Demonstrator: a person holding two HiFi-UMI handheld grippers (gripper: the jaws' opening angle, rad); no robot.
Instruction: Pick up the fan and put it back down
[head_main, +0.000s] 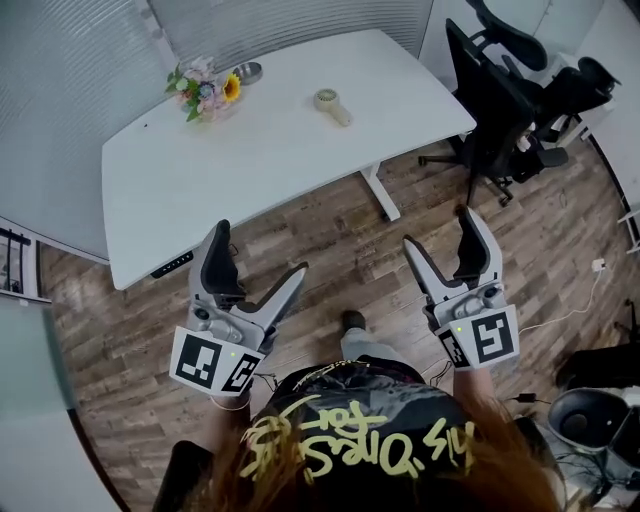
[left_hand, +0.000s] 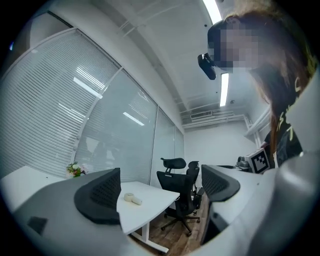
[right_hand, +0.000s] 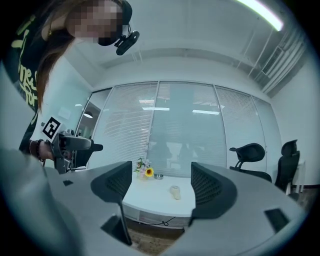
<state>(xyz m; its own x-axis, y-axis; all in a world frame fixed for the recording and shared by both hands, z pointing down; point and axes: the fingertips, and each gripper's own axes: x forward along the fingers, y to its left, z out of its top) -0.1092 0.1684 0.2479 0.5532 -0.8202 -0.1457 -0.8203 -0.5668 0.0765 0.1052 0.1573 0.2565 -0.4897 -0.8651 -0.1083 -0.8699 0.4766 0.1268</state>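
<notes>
- One fan (head_main: 333, 106) lying on the one white table (head_main: 280, 160), toward its right end.
- One flower bunch (head_main: 205, 92), one small bowl (head_main: 247, 71) at the back.
- Two black chairs (head_main: 497, 110) beside the table.
- Left gripper (head_main: 260, 252), right gripper (head_main: 440, 232) over the floor, well apart from the fan, jaws apart, empty.

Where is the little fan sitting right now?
In the head view, the fan lies on the white table, toward its far right part, to the right of the flower bouquet.

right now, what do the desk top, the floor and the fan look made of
Desk top: smooth matte white, no grain, probably laminate. Floor: brown planks with grain and seams, wood or wood-look vinyl. Fan: cream, likely plastic; too small to be sure.
</notes>
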